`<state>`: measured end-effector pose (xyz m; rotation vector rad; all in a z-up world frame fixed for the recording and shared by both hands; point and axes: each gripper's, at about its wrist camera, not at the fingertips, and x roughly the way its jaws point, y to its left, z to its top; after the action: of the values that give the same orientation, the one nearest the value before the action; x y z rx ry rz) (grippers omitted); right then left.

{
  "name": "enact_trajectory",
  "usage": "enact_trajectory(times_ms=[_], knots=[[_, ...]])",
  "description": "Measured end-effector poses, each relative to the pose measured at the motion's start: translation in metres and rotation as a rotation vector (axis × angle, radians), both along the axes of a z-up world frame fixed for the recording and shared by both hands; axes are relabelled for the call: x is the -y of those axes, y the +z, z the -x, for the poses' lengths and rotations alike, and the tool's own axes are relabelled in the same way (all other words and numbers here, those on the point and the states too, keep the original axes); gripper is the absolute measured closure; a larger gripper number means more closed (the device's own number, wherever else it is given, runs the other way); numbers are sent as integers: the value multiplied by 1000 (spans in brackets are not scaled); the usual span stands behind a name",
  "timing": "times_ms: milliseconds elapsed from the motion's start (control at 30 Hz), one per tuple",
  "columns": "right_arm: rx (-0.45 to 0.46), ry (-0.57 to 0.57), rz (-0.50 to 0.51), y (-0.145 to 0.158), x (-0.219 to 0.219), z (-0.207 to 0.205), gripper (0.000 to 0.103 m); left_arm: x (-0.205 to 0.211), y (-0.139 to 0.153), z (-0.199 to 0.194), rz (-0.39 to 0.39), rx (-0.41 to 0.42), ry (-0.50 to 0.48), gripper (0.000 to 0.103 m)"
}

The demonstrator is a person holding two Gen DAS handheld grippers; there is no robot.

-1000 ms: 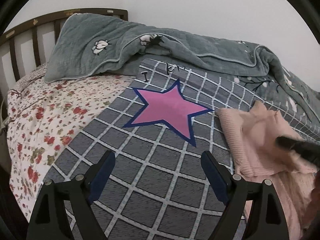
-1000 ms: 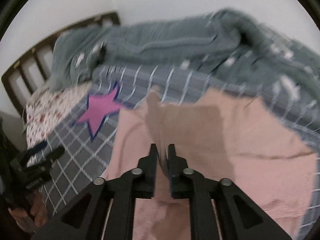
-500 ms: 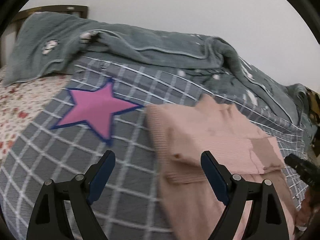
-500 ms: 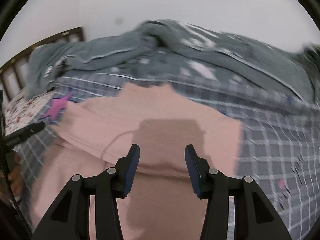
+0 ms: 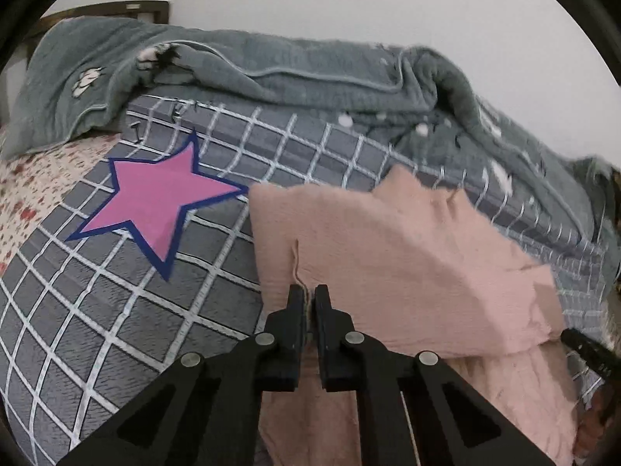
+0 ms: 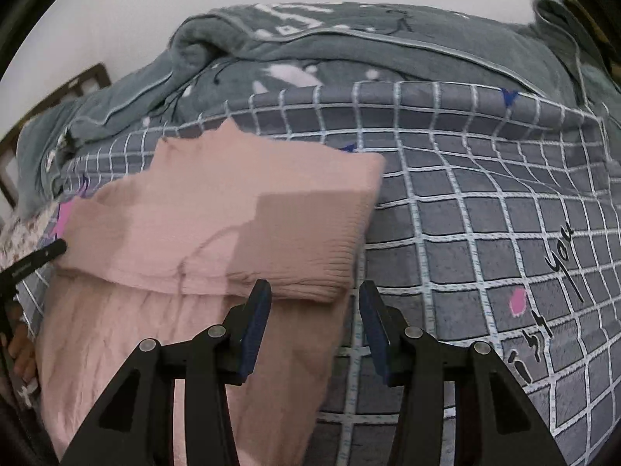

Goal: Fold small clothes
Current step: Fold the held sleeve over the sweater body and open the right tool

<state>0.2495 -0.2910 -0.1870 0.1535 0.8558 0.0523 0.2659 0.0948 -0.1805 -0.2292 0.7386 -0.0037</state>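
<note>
A pink knit sweater (image 5: pixel 407 256) lies on the grey checked bedspread (image 5: pixel 116 310), its sleeves folded across the body. My left gripper (image 5: pixel 309 295) is shut on the sweater's left edge, pinching a fold of fabric. In the right wrist view the sweater (image 6: pixel 240 217) lies ahead and to the left. My right gripper (image 6: pixel 314 295) is open, its left finger over the sweater's folded right cuff, holding nothing. The tip of the left gripper (image 6: pixel 42 256) shows at the far left, and the right gripper's tip (image 5: pixel 586 349) at the right edge of the left wrist view.
A crumpled grey-green blanket (image 5: pixel 310 73) lies along the wall behind the sweater. A pink star (image 5: pixel 155 202) is printed on the bedspread left of the sweater. A floral sheet (image 5: pixel 23 194) and a dark wooden headboard (image 5: pixel 116 6) are at the far left.
My left gripper moved right onto the sweater and shut on its left edge. My right gripper let go of the sleeve, opened, and swung to the sweater's right side.
</note>
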Motion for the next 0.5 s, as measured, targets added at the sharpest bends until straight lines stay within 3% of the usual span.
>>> enact_trajectory(times_ms=[100, 333, 433, 500], knots=[[31, -32, -5, 4, 7, 3, 56, -2, -9, -4, -17, -45, 18, 96], [-68, -10, 10, -17, 1, -13, 56, -3, -13, -1, -36, -58, 1, 92], [-65, -16, 5, -18, 2, -12, 56, -6, -15, -2, -45, -64, 24, 72], [-64, -20, 37, -18, -2, -11, 54, -10, -18, -3, -29, -79, 40, 52]])
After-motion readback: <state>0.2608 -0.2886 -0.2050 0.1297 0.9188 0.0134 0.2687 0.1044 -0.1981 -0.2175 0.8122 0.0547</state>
